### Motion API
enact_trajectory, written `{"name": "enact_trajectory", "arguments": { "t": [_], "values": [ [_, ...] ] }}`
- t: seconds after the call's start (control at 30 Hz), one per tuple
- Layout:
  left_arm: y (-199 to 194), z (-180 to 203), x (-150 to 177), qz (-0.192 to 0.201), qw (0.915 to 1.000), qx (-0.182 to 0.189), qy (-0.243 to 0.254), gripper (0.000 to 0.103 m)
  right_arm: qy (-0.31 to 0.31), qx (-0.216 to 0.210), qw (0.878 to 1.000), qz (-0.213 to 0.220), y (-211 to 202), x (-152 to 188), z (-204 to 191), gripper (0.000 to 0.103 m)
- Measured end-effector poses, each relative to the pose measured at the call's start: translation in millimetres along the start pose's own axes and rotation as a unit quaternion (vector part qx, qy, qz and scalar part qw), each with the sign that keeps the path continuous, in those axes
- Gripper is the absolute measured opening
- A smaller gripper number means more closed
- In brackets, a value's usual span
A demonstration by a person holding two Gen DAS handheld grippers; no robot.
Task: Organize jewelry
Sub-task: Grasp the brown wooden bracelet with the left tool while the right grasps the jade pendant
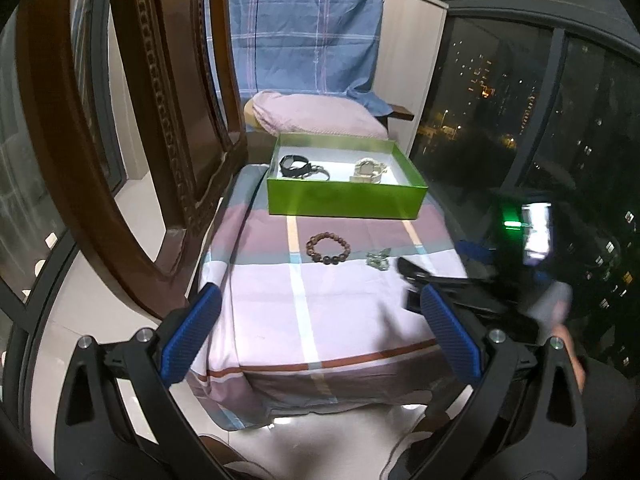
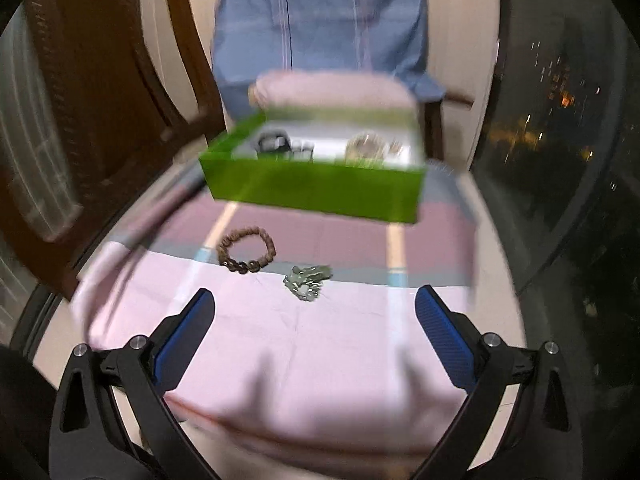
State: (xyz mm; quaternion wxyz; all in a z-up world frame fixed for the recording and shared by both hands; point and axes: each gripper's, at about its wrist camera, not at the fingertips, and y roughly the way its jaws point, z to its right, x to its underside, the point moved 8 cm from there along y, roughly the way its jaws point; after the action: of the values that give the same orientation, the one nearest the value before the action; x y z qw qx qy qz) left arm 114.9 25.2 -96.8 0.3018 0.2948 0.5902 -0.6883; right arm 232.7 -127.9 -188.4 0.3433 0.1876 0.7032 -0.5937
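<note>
Both claws are spread wide with nothing in them: left gripper (image 1: 320,332), right gripper (image 2: 314,334). The wooden bead bracelet (image 1: 328,249) and a greenish, maybe jade, piece (image 2: 307,280) lie side by side on the checked cloth (image 1: 340,304) in front of the green box (image 1: 344,196).

Left gripper (image 1: 320,328): two fingers faced with blue ribbed pads (image 1: 192,332), each pad mounted in a black plastic holder. Behind the pads, black curved arms with teardrop-shaped cut-outs. Round silver screw heads (image 1: 144,335) sit at the pivot points, two on each side.

Right gripper (image 2: 312,332): same build, with blue ribbed pads (image 2: 446,338) on black holders, black curved arms with teardrop cut-outs, and silver screw heads (image 2: 491,339) in pairs at the joints.

In the left wrist view, the right gripper's black body carries a lit green indicator (image 1: 512,223) beside a small bright screen (image 1: 538,234); details are blurred.
</note>
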Motion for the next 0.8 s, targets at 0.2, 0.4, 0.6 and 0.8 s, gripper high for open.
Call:
{"name": "enact_trajectory", "arguments": {
  "t": [0.2, 0.4, 0.6, 0.8],
  "values": [
    [40.6, -10.7, -13.0, -0.019, 0.9998, -0.010, -0.002, 0.098, -0.005, 0.006, 0.998, -0.059, 69.0, 0.6, -6.4, 0.077],
    [111.5, -11.0, -29.5, -0.055, 0.9983, -0.019, -0.001, 0.090, -0.017, -0.008, 0.997, -0.071, 83.3, 4.6, -3.4, 0.013],
    [197.0, -7.7, -21.9, -0.120, 0.9926, -0.019, -0.001, 0.060, 0.029, -0.050, 0.997, -0.044, 57.6, -7.7, 18.8, 0.007],
    [252.1, -10.3, -7.2, -0.170, 0.9852, -0.026, 0.003, 0.030, 0.033, -0.081, 0.996, -0.016, 31.4, -21.1, 20.6, 0.007]
  ]
}}
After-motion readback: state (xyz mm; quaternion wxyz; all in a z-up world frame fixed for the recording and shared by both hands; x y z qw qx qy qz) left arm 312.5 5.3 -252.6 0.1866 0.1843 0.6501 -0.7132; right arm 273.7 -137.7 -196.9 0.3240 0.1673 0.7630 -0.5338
